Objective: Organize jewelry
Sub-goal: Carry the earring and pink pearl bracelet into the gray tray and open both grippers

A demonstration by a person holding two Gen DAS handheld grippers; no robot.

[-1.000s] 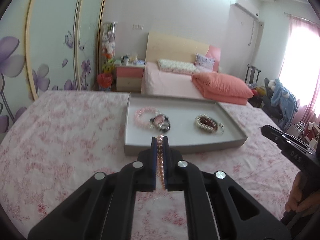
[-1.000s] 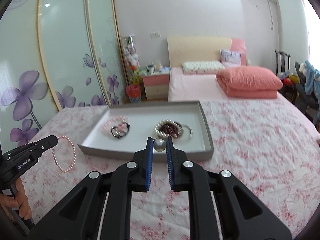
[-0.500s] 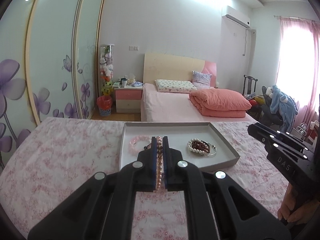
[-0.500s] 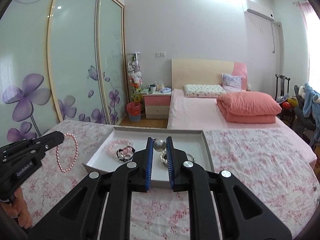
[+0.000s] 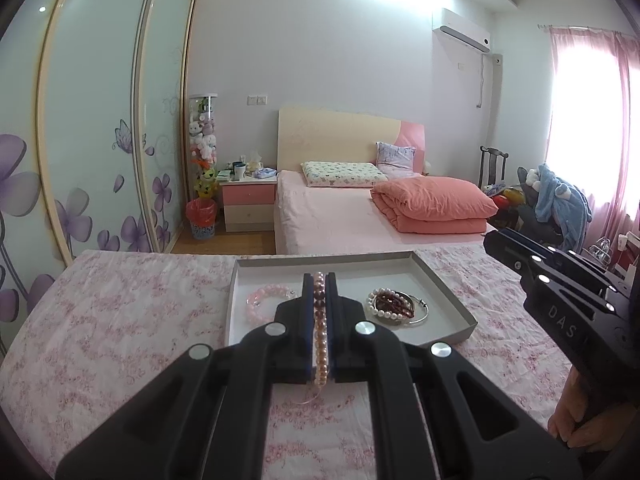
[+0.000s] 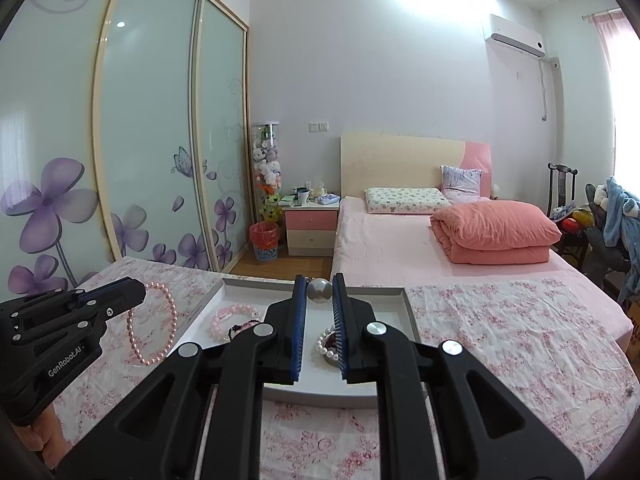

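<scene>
Several bracelets already sit in the tray (image 5: 444,296); left gripper (image 5: 319,280) clamps the pink bead bracelet (image 6: 154,326) (dangling beside the tray), right gripper (image 6: 319,280) pinches a silver ball (image 6: 319,290) above it; both await placing.

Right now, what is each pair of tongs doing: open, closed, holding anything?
Left tongs: closed on the pink pearl bracelet, which hangs from them.
Right tongs: closed on a silver ball at the tips.

A pink bed (image 5: 340,216) stands in the middle, a flowered wardrobe (image 5: 92,140) at left, a bright curtained window (image 5: 592,132) at right.
</scene>
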